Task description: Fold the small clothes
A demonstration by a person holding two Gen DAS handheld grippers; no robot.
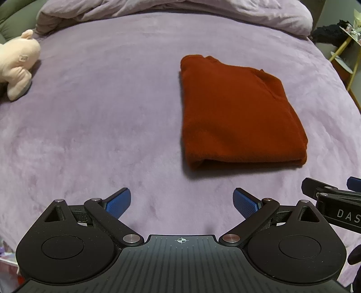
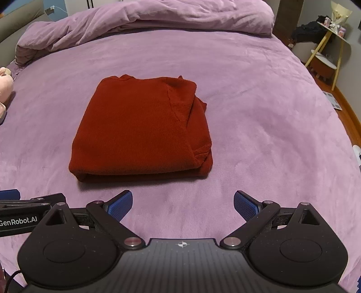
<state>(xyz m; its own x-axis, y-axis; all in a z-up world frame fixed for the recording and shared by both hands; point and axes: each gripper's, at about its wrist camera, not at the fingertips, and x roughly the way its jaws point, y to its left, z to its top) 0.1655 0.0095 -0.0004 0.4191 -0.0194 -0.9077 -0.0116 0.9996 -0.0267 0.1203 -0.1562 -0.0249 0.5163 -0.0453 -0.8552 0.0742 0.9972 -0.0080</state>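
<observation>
Bed [image 2: 259, 94], covered in a purple plush blanket, fills both of your views and carries everything listed below.

Duvet [image 2: 158, 18], same purple, lies bunched along the far edge of the bed.

Sweater [image 2: 140, 133], rust red, sits folded into a compact rectangle on the blanket, thick fold toward you, layered edges showing at its right side. It lies ahead of your right gripper and ahead and to the right of your left one, apart from both.

Side table [image 2: 325, 51], yellow-legged, stands off the bed at far right with small items on top.

Soft toy [image 1: 18, 63], pale pink, rests near the bed's left edge, well apart from the sweater.

Left gripper [image 1: 181, 202]: your blue pads [image 1: 118, 201] are spread wide, nothing between them, hovering over bare blanket.

Right gripper [image 2: 182, 204]: likewise released, pads apart and empty, just short of the sweater's near fold. The two grippers sit side by side.
</observation>
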